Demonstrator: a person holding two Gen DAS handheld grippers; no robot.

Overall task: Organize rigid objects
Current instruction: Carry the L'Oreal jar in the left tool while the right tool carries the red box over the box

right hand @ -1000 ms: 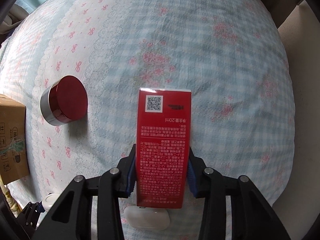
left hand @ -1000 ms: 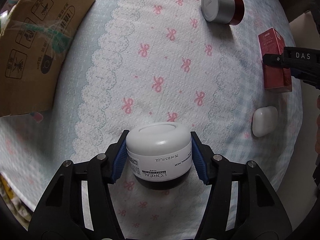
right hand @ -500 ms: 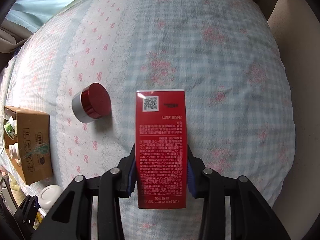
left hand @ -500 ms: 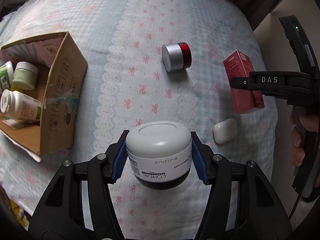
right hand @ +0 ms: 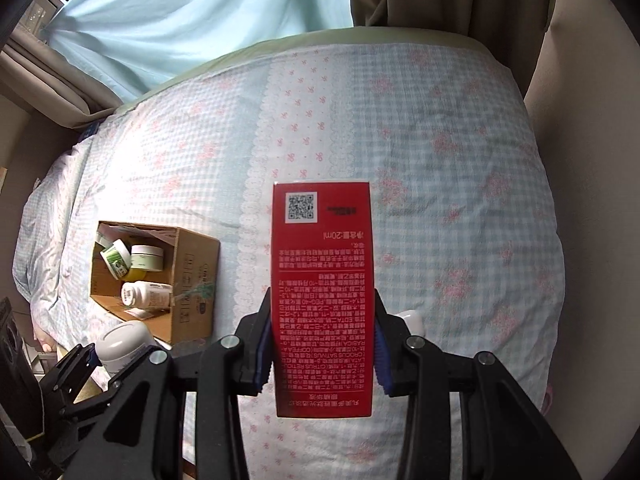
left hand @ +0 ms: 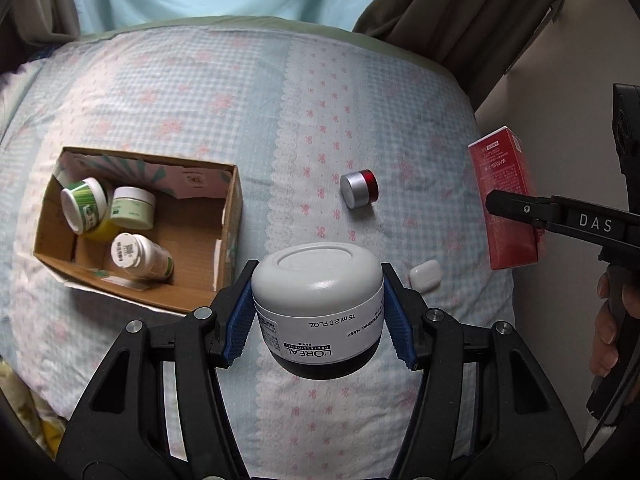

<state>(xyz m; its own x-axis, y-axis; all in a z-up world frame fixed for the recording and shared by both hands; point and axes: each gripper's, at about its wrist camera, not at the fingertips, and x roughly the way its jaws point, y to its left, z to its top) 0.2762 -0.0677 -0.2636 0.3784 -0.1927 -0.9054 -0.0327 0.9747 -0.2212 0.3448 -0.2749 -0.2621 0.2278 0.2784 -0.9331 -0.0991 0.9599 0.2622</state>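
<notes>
A bed with a bow-print quilt carries an open cardboard box of jars. Above it the left gripper clamps a white jar, and the right gripper clamps a red carton.

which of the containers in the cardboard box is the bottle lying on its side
The white bottle nearest the box's open front corner, lying with its cap facing the camera; the other two are short jars, a green-labelled one and a pale green one.
</notes>
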